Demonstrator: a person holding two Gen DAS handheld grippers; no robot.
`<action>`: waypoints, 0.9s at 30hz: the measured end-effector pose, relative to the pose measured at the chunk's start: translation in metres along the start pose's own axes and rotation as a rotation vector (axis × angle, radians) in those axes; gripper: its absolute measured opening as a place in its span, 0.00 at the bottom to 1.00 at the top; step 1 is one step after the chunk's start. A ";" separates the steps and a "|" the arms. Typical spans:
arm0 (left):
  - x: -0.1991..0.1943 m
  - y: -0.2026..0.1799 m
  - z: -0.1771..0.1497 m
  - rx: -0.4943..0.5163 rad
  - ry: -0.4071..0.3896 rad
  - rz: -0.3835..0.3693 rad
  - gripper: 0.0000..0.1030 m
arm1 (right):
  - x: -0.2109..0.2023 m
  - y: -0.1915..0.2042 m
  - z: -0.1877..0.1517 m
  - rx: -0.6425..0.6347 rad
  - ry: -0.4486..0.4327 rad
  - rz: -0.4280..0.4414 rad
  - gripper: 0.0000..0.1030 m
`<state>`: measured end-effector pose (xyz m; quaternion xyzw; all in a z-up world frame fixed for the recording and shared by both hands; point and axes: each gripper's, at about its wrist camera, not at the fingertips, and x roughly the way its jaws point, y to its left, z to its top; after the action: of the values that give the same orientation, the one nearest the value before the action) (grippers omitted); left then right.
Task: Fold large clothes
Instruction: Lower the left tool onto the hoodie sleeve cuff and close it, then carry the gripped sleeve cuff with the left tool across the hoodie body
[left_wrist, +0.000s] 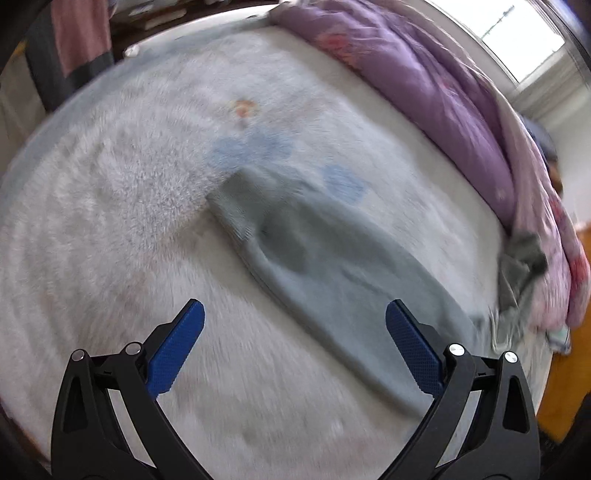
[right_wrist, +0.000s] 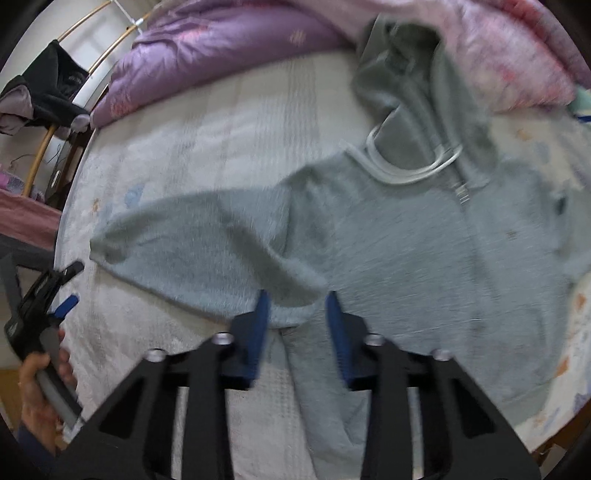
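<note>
The grey hoodie (right_wrist: 424, 240) is spread flat on the bed (right_wrist: 184, 147). The left gripper (left_wrist: 293, 328) is held with jaws wide apart, nothing gripped. The right gripper (right_wrist: 297, 321) is seen with jaws narrowed over a sleeve fold; whether it is pinched cannot be told. No writing can be read.

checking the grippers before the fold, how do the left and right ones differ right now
The left gripper has its jaws spread wide; the right gripper has its jaws much narrower. The left hangs over the white blanket near the hoodie's sleeve; the right sits over the grey fabric near the armpit. Both have blue pads on black frames.
</note>
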<state>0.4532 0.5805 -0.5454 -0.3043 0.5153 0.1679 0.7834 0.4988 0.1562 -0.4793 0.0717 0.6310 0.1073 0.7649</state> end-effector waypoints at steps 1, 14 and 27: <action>0.013 0.010 0.006 -0.034 0.017 0.011 0.95 | 0.010 -0.001 0.000 0.000 0.016 0.003 0.17; 0.078 0.028 0.038 -0.099 -0.069 0.053 0.61 | 0.073 -0.014 0.005 -0.012 0.059 0.060 0.15; -0.016 0.015 0.022 -0.036 -0.212 0.016 0.13 | 0.116 -0.022 0.013 0.036 0.125 0.097 0.09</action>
<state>0.4534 0.6072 -0.5297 -0.2946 0.4287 0.2147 0.8266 0.5343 0.1649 -0.5926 0.1092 0.6750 0.1371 0.7167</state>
